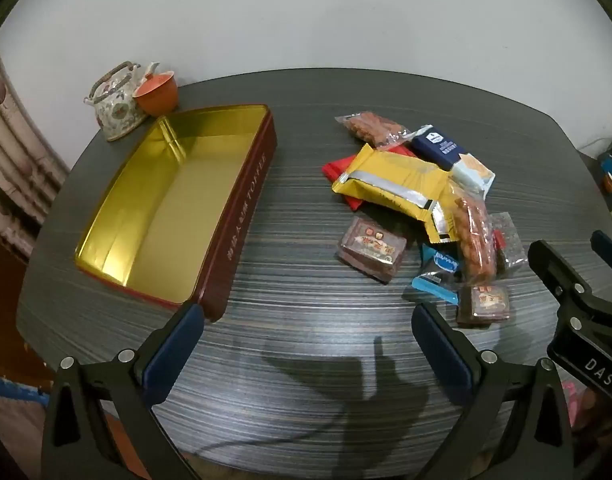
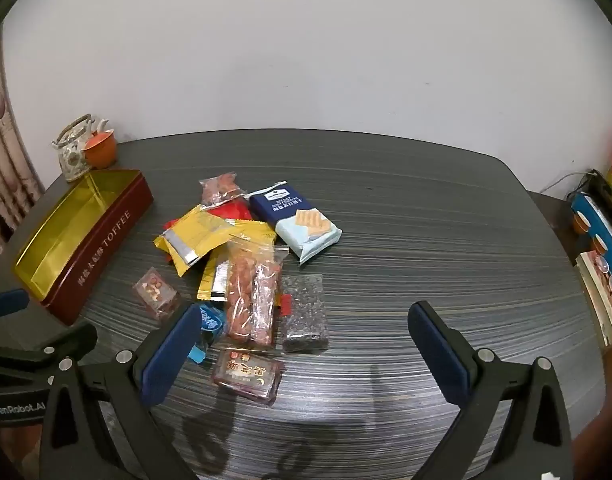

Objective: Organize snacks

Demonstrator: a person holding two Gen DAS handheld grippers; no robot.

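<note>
Right wrist view: one toffee tin (image 2: 101, 240) with nothing inside, two yellow packets (image 2: 201, 240), both tongs, left gripper (image 1: 306, 344) and right gripper (image 2: 306, 344), wide apart, gripping nothing.

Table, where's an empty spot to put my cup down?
The table is bare to the right of the blue cracker pack, out to the edge. A narrow bare strip runs between the toffee tin and the snack pile. The pile itself is crowded.

A dark striped-grain table (image 2: 426, 220) stands against a plain white wall (image 2: 306, 60), curtain (image 1: 9, 152) at left.
</note>
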